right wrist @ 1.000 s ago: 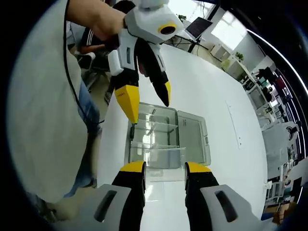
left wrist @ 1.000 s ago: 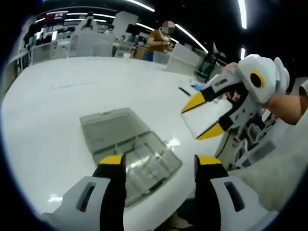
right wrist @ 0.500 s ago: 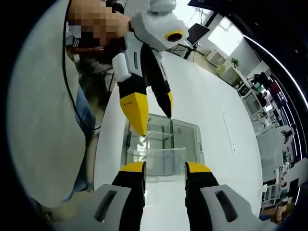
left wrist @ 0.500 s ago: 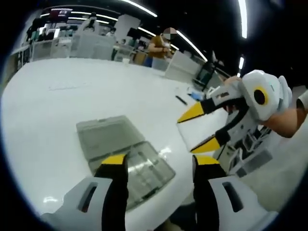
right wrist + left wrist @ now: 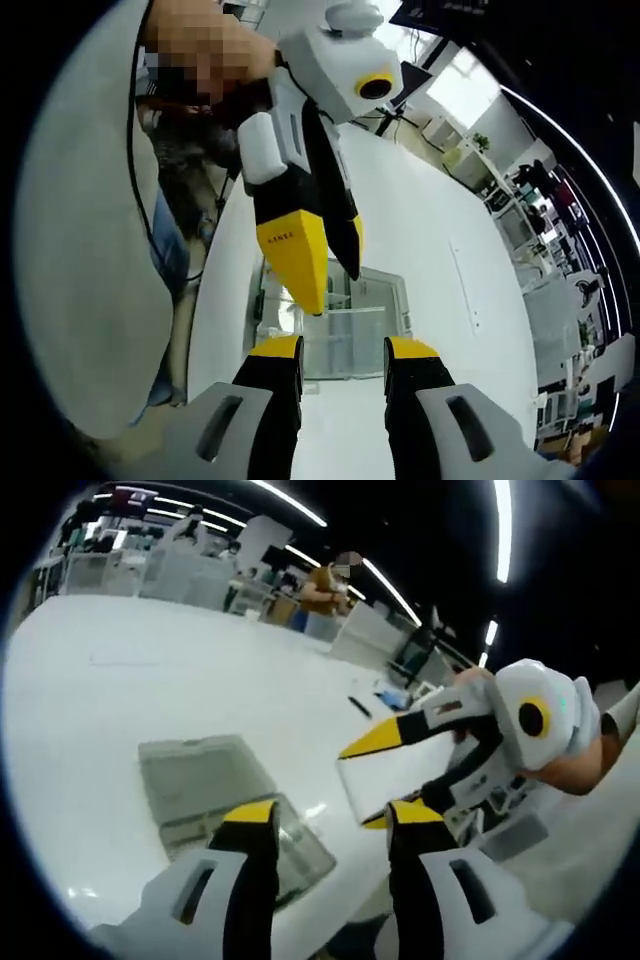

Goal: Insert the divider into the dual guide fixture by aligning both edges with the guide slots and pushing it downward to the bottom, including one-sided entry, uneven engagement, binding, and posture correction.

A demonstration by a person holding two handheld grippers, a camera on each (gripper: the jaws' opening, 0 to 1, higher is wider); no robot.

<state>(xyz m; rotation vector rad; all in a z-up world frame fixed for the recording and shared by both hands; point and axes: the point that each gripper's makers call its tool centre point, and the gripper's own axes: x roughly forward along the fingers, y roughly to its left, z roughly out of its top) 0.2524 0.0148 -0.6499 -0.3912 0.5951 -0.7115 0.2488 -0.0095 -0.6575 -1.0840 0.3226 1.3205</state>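
Observation:
The clear divider (image 5: pixel 345 338) is a thin see-through plate, and my right gripper (image 5: pixel 343 348) is shut on it by its two edges. In the left gripper view the same plate (image 5: pixel 400 770) hangs above the table between the right gripper's (image 5: pixel 378 780) yellow tips. The guide fixture (image 5: pixel 210 785) is a clear plastic box lying open on the white table, also seen beyond the plate as the fixture (image 5: pixel 375 295). My left gripper (image 5: pixel 332 815) is open and holds nothing. It reaches down over the fixture as the left gripper (image 5: pixel 325 265), just above the plate.
The white table (image 5: pixel 150 680) runs far back, with a black pen (image 5: pixel 360 707) on it. A person (image 5: pixel 335 575) stands at distant desks. The holder's light shirt (image 5: pixel 90 250) sits along the table's near edge.
Both grippers have drawn closer together and risen from the table, so the fixture looks smaller. The left gripper now looms larger over the held divider.

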